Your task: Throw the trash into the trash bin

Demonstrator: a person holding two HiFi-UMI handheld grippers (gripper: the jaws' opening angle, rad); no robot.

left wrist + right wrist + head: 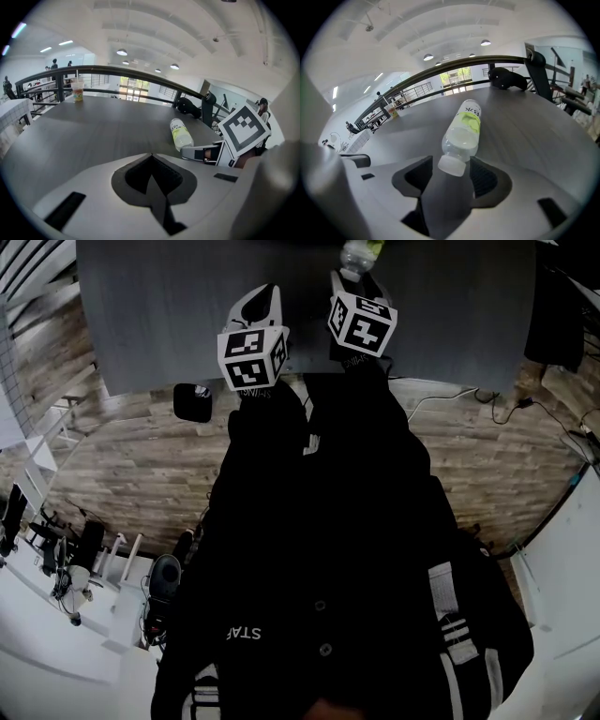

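A clear plastic bottle [462,135] with a yellow-green label and a white cap lies on its side on the grey table [534,136]. Its cap points at my right gripper [451,165], which is open; the cap sits between the two pads without being pressed. In the head view the bottle [360,253] shows at the table's far side, just past the right gripper [357,279]. My left gripper [150,160] is shut and empty, hovering over the table [93,136] to the left of the bottle [180,134]. In the head view the left gripper [263,296] is beside the right one.
A drink cup with a straw [77,91] stands at the table's far left corner. A black lumpy object [506,78] rests at the far edge by a dark railing. A small black container [193,401] stands on the wooden floor by the table's near edge. Cables [506,409] trail at right.
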